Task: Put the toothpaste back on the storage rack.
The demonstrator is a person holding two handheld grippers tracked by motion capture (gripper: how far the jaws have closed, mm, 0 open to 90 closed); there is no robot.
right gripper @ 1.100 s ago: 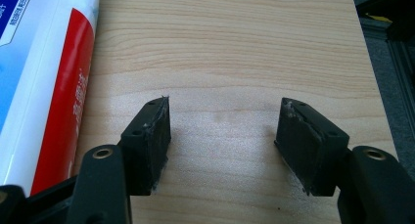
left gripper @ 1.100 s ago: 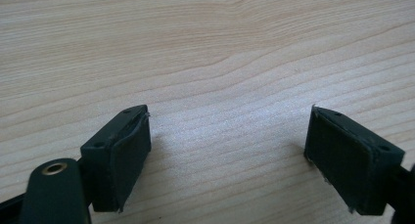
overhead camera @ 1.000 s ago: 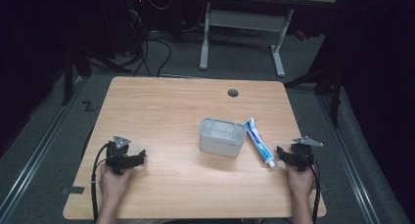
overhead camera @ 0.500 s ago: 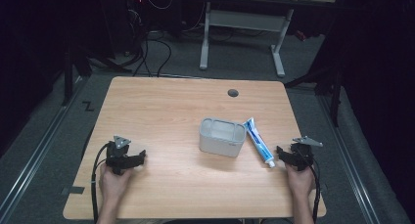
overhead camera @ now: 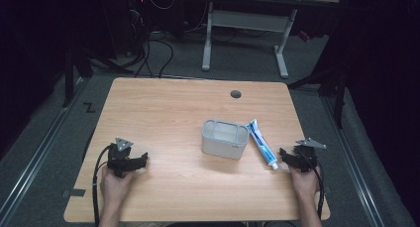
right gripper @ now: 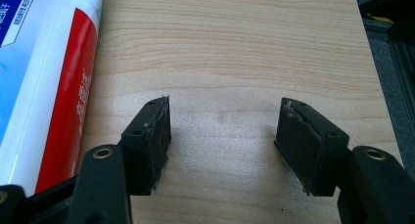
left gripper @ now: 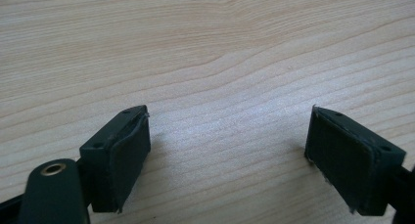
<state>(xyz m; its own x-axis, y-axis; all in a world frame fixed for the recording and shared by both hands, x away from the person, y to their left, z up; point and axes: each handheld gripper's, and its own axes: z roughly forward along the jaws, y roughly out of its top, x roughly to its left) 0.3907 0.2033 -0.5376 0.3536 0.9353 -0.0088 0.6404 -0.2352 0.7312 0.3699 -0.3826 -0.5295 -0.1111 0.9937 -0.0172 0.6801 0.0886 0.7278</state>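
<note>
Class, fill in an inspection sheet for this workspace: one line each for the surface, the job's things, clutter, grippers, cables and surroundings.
Surface: wooden table, light grain, with a round grommet hole near the far edge.
Job's things: toothpaste tube lying flat, cap toward the person; grey container just left of it, upright, apparently empty.
Clutter: nothing seen.
Grippers: left gripper open, low over bare wood; right gripper open, beside the tube, not touching it.
Cables: one black cable trails from each gripper toward the person; more tangled on the floor behind the table.
Surroundings: dark room, grey floor, white desk frame beyond.
</note>
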